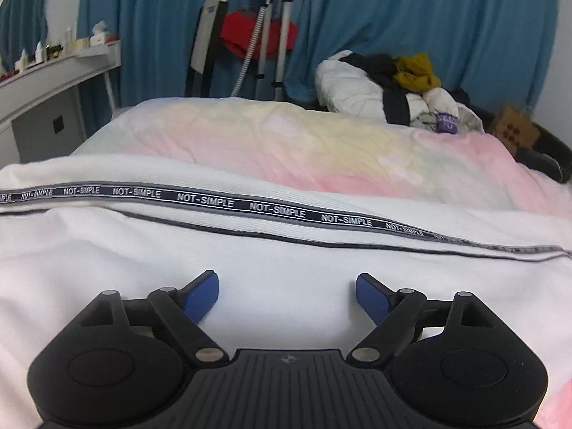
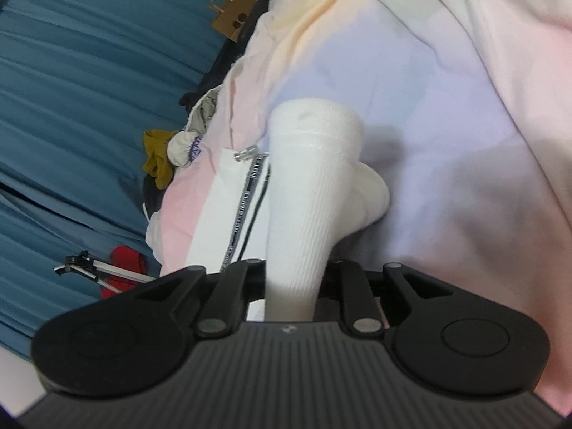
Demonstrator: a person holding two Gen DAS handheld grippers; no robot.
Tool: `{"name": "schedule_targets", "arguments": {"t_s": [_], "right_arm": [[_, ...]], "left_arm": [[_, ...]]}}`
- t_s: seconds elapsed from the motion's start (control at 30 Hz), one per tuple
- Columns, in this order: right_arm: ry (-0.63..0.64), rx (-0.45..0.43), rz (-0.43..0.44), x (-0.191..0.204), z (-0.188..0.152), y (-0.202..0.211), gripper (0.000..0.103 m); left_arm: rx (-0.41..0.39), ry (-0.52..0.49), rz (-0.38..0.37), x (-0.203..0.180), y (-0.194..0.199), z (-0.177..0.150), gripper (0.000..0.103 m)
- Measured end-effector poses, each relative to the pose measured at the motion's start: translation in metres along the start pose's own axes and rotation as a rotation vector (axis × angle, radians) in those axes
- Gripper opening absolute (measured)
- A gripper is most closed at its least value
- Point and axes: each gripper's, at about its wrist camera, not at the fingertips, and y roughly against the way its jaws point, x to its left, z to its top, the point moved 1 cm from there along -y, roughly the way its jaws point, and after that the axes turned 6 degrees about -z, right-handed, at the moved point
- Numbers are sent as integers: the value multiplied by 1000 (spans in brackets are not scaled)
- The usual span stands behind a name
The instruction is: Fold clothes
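A bed with a pastel cover (image 1: pixel 286 143) fills the room. A white garment (image 1: pixel 250 257), soft and light (ribbed sleeve (image 2: pixel 307 193), lettered tape (image 1: pixel 279 209)), lies across it. The left gripper (image 1: pixel 287 293) hovers spread above it; the right gripper (image 2: pixel 293 279) pinches the sleeve, a good hold.

White jacket (image 1: pixel 250 250) (black lettered tape) lies spread flat on bedding.

bed centre (image 1: pixel 286 139) open | clothes pile (image 1: pixel 393 85) blocks far corner
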Motion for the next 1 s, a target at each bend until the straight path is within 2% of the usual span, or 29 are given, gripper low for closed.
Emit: {"name": "schedule_targets", "arguments": {"t_s": [0.13, 0.23, 0.33, 0.47, 0.5, 0.53, 0.57, 0.63, 0.9, 1.0], "right_arm": [[-67, 2, -8, -10, 5, -1, 37], [-77, -7, -12, -11, 8, -3, 42], [-49, -24, -6, -7, 9, -8, 49], [39, -63, 6, 1, 10, -16, 50], [66, -73, -6, 4, 10, -18, 48], [93, -84, -18, 6, 10, -19, 38], [112, -87, -34, 9, 11, -20, 22], [138, -92, -59, 12, 13, -21, 15], [179, -129, -94, 17, 14, -15, 12], [179, -137, -97, 18, 13, -13, 12]], "left_arm": [[-8, -10, 0, -2, -1, -3, 85], [-14, -17, 0, -3, -2, -5, 85], [-18, -23, 1, -6, -1, -6, 85], [-25, -22, -16, -10, 2, -6, 85], [-27, -23, -20, -12, 3, -6, 85], [-30, -25, -24, -13, 3, -6, 85], [-32, -29, -31, -14, 4, -6, 85], [-40, -43, -37, -18, 5, -7, 85], [2, -149, 2, -29, -9, -15, 85], [8, -151, 2, -30, -11, -16, 85]]}}
